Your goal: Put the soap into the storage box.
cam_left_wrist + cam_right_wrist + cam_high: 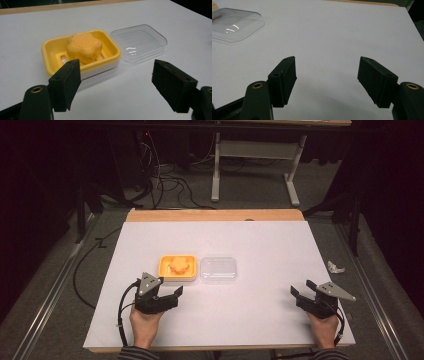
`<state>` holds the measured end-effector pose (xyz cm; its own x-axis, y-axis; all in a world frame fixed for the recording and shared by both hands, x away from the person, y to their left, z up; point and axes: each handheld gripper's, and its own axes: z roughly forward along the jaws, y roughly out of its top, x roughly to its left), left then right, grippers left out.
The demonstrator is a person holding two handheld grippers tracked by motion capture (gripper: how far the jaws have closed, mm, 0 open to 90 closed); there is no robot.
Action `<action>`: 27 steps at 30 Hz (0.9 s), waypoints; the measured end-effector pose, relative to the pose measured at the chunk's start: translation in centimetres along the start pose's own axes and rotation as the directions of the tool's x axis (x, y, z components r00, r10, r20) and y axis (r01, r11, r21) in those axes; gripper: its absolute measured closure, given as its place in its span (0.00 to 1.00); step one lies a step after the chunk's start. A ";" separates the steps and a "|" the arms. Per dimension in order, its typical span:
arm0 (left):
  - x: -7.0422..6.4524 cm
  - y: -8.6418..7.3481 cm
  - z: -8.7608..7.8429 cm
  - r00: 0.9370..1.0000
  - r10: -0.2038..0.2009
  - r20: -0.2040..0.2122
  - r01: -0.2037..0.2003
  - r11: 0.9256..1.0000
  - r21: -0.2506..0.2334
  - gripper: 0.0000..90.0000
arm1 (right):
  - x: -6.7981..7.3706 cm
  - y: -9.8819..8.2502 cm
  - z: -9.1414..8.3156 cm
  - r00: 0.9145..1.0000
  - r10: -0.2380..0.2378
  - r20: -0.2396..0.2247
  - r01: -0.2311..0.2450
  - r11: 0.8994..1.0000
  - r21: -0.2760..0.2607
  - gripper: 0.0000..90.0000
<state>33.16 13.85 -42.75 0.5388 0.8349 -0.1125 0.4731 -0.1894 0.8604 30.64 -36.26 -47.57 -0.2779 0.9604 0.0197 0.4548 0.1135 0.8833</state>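
Soap dish: your yellow soap dish (177, 268) sits left of the middle of the table, its open side up, a little ahead of your left hand.
Soap: an orange, flower-shaped soap (83, 48) lies in the dish on the slotted floor, its top rising above the rim.
Lid: the clear lid (218, 269) lies flat on the table just beside the dish on its right; whether the two edges touch, you can't tell from here.
Left gripper: your left gripper (176, 293) is near the dish's front edge and aimed at it, jaws spread, nothing between them.
Right gripper: your right gripper (299, 290) is well apart from dish and lid, over bare table at the right, jaws spread wide and holding nothing.
Table: the white table (260, 240) carries dish, soap and lid.
Floor: a crumpled white scrap (335, 267) lies just off the table's right edge.
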 end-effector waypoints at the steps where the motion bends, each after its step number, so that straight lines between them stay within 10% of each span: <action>1: 0.0 0.0 0.0 1.000 0.000 0.000 0.000 1.000 0.000 0.26 | 0.0 0.0 0.0 1.000 0.000 0.000 0.000 1.000 0.000 0.35; 27: -1.3 -0.8 1.4 1.000 0.020 0.017 -0.020 0.999 0.031 0.26 | 0.0 0.0 0.0 1.000 0.001 -0.001 -0.001 1.000 0.000 0.35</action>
<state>33.09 12.21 -44.03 0.5598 0.8221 -0.1038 0.4836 -0.2224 0.8466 30.61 -36.23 -47.57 -0.2787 0.9602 0.0211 0.4547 0.1126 0.8835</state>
